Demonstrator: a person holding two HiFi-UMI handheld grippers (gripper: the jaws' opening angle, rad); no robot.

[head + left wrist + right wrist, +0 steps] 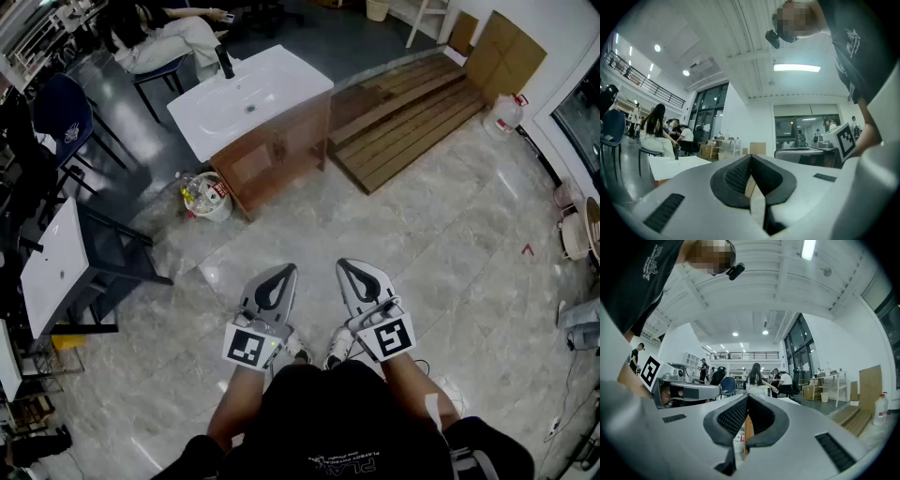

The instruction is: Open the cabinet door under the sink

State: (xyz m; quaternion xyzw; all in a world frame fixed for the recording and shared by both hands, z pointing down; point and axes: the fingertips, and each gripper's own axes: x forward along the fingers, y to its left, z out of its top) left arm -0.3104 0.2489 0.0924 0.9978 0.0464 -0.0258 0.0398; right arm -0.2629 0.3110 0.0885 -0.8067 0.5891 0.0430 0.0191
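Left jaws: clenched tip to tip with nothing between them; the left gripper [285,270] is held level.
Right jaws: pressed together too, and empty; the right gripper [344,265] sits just beside the left.
Cabinet door [295,141]: closed under the white sink [246,94], well ahead of both grippers, untouched.
Beside the cabinet: a bin [208,198] on the floor.

The head camera looked steeply down over the left tool [284,269] and right tool [343,263]. Each tool camera faced level along its jaws. All views shared the distant sink cabinet [272,150].
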